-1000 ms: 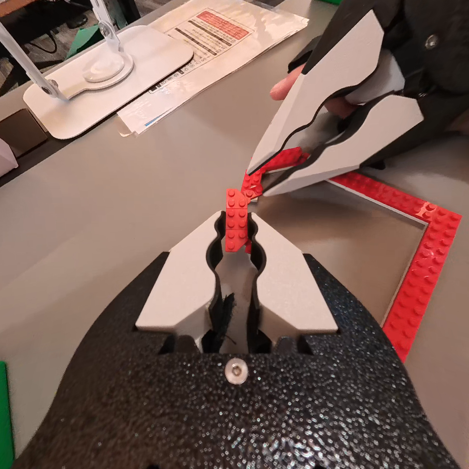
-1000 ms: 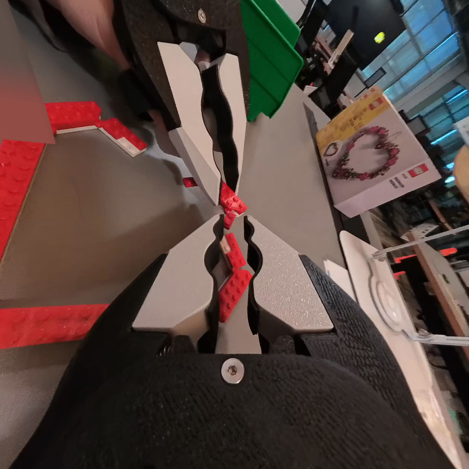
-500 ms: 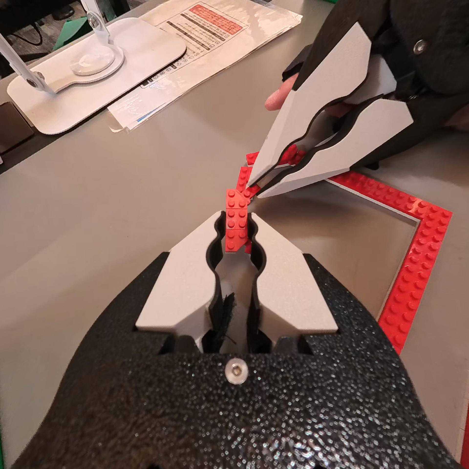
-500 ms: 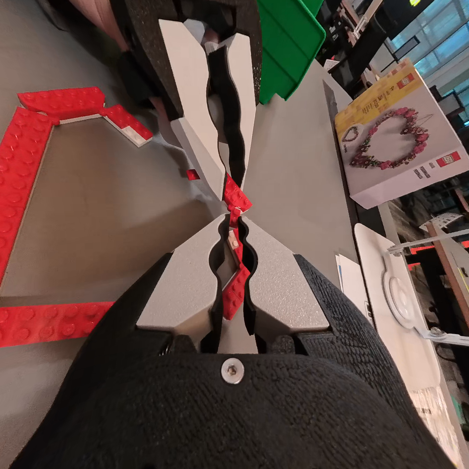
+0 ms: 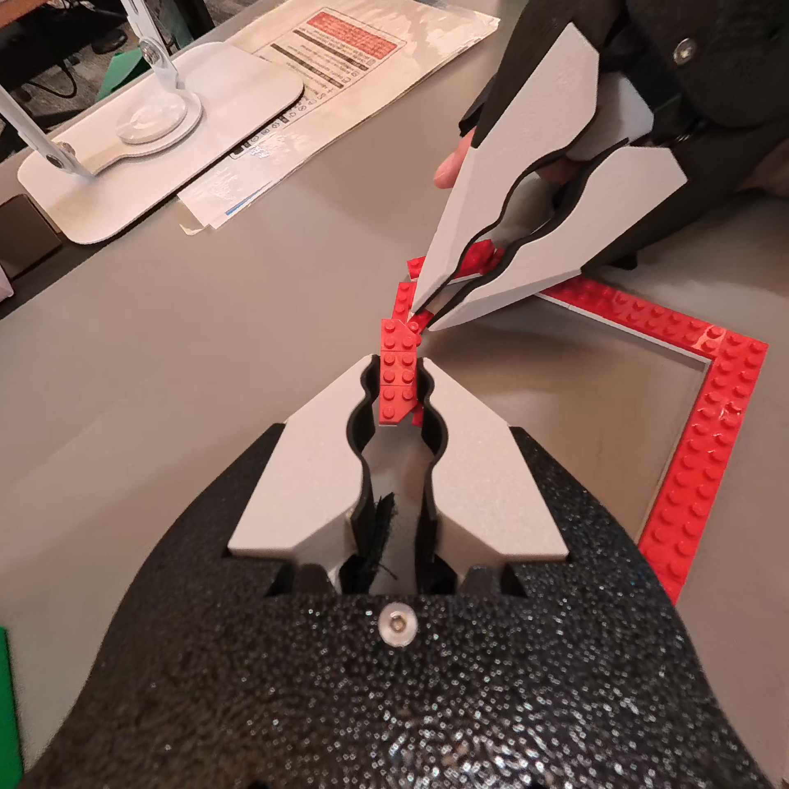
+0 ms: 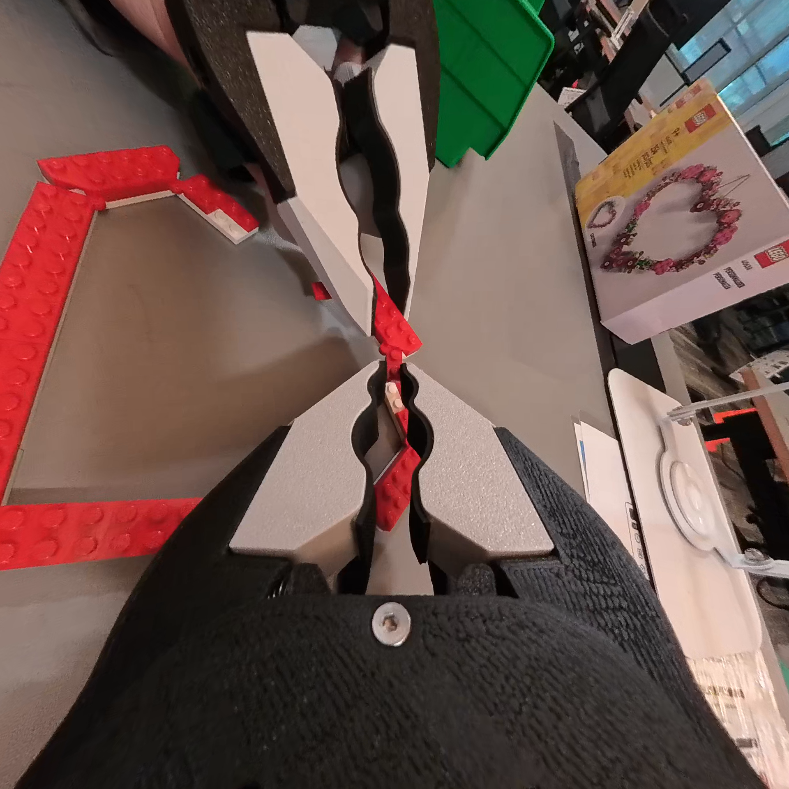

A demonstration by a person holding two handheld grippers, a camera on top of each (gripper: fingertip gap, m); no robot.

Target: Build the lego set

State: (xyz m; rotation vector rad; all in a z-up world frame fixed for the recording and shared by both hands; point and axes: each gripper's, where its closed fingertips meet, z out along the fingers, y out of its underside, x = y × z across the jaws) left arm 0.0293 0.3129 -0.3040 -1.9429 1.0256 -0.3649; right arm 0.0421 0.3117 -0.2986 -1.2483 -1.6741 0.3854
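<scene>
left grey two-finger gripper (image 5: 399, 363): clamped on short red studded plate strip (image 5: 398, 375), long axis pointing forward. right grey two-finger gripper (image 6: 389, 367): clamped on angled red frame end (image 6: 395, 491), tip-to-tip, touching, above table.

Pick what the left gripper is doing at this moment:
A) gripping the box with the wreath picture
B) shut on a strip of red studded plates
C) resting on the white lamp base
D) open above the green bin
B: in the left wrist view the left gripper has both fingers pressed against the sides of the red plate strip, while the right gripper meets the strip's far end.
</scene>
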